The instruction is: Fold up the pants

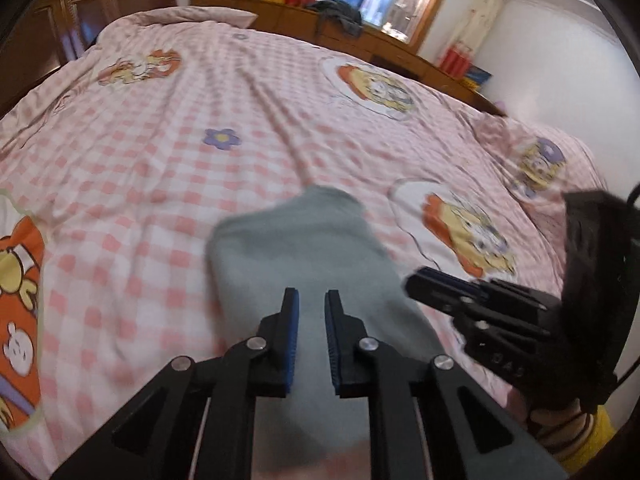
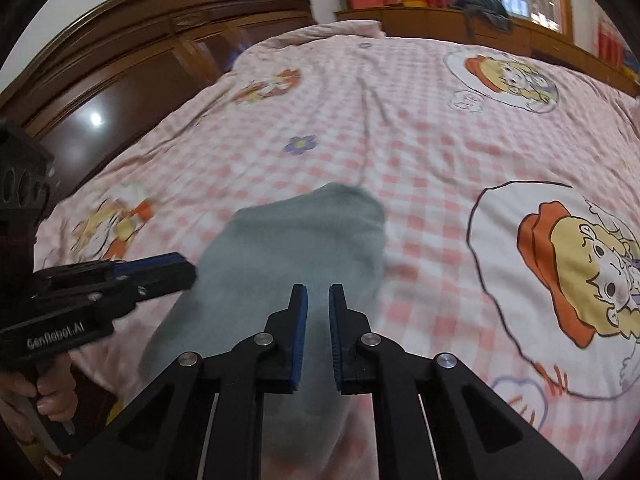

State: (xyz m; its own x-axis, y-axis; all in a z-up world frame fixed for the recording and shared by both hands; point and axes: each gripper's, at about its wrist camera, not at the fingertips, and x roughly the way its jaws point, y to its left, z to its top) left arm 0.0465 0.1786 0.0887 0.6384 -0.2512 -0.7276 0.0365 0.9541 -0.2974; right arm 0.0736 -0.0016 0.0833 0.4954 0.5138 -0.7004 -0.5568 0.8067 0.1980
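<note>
1. Pants (image 1: 304, 248) are a grey strip on the bed (image 1: 160, 168), running from 6 o'clock toward the middle in both views.
2. Left gripper (image 1: 311, 344) and right gripper (image 2: 318, 340) both hover over them, slightly parted, holding nothing.
3. Looks soft, light, floppy (probably knit). I'd pinch the near end's corners.

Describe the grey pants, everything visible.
The pants are plain grey-green soft fabric, motion-blurred, lying as a long narrow strip on the pink checked bedspread, apparently already folded lengthwise. The far end is rounded and slightly lifted; the near end runs under both cameras. The left hand-held gripper and right hand-held gripper sit over them, jaws slightly apart; whether they are touching the fabric is unclear.
</note>
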